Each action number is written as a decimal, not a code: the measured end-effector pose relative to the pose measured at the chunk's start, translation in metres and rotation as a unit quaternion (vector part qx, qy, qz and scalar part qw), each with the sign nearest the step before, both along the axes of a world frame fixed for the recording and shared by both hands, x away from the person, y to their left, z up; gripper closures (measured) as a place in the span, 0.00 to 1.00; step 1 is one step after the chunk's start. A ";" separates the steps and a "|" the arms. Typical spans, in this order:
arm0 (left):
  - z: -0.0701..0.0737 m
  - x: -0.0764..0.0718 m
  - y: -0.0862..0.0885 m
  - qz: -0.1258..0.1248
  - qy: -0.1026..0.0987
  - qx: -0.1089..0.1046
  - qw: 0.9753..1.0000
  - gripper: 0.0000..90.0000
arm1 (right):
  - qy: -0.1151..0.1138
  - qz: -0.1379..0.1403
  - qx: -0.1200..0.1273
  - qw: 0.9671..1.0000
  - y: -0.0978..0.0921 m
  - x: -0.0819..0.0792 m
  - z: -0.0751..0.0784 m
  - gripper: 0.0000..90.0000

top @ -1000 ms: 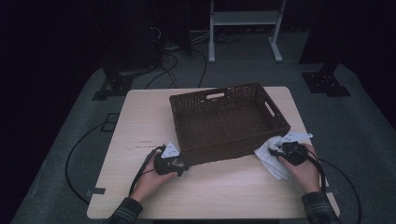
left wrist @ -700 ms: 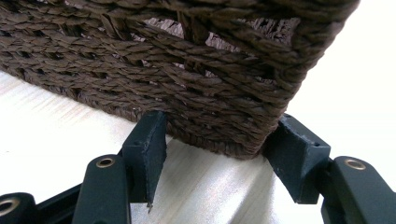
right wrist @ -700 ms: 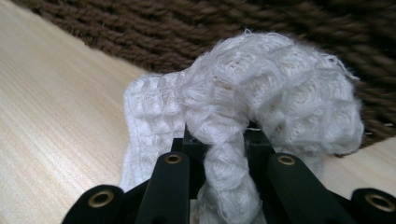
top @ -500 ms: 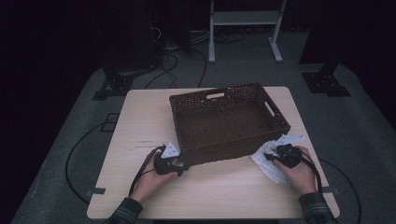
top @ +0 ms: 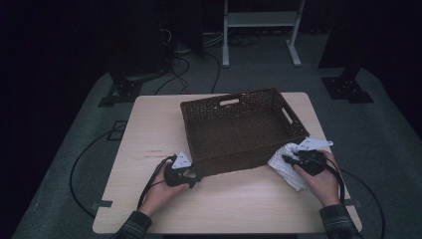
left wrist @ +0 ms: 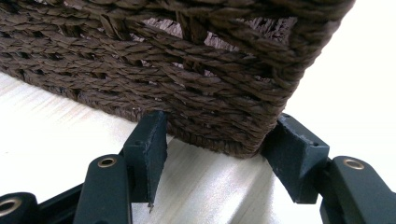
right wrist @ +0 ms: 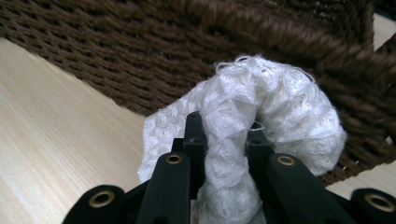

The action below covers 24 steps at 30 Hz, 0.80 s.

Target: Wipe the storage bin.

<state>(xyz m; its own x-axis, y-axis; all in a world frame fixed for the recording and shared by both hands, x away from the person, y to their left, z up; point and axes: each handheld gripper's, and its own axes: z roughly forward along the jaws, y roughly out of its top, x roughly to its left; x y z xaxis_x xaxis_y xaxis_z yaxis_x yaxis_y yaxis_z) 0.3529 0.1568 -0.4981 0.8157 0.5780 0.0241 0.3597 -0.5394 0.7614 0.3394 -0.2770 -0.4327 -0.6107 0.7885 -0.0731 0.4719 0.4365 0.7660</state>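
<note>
A dark brown wicker basket [top: 239, 129] stands in the middle of the light wooden table [top: 149, 134]. My left gripper [top: 193, 176] lies at its near left corner. In the left gripper view the gripper [left wrist: 219, 154] is open, its jaws standing either side of the basket's corner [left wrist: 224, 93]. My right gripper [top: 291, 160] is at the basket's near right corner, shut on a white knitted cloth [top: 284, 168]. In the right gripper view the cloth [right wrist: 280, 107] bulges up between the jaws of the gripper [right wrist: 226, 140], right against the basket wall [right wrist: 116, 51].
A white metal frame [top: 259, 30] stands on the floor behind the table. Black stands [top: 124, 89] and cables [top: 84, 159] lie around it. Bare tabletop stretches left of the basket and along the near edge [top: 234, 204].
My right gripper has shifted slightly beside the basket's corner with the cloth still in it. The left gripper and the basket have stayed in place.
</note>
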 end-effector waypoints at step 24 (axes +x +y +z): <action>0.000 0.000 0.000 0.000 0.000 0.000 1.000 0.44 | -0.021 0.030 0.032 0.999 0.011 -0.005 0.009 0.85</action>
